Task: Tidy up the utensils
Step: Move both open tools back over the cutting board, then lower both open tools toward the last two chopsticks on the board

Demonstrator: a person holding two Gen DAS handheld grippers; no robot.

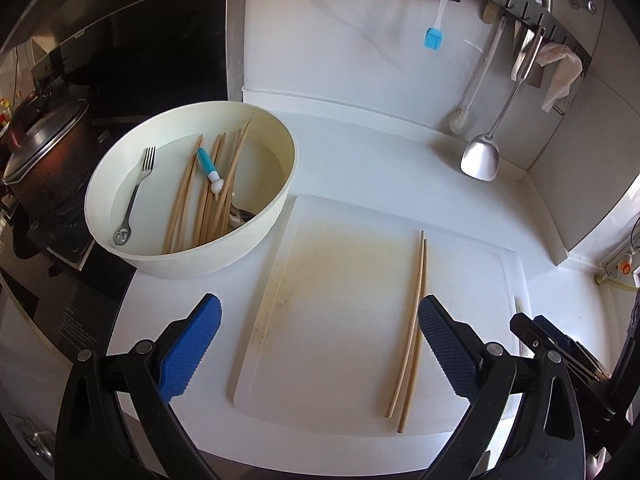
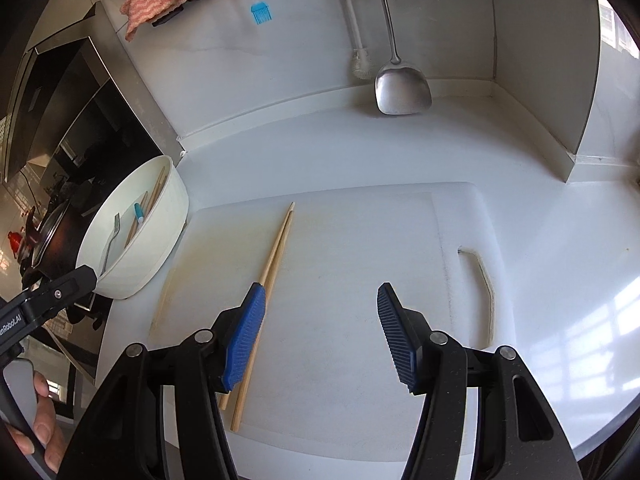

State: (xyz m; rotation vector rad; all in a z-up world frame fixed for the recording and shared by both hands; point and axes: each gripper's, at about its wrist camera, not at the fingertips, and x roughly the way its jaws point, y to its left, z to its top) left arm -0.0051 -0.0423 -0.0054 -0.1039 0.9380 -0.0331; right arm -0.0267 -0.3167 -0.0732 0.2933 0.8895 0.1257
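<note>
So far only one pair of chopsticks lay on the cutting board; beside the board, the basin held more chopsticks and a fork. Left gripper and right gripper hung released, empty.

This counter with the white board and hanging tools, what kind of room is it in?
Most likely a home kitchen: a cutting board with chopsticks, a metal spatula hanging from a wall rail, and a pot on a stove.
</note>
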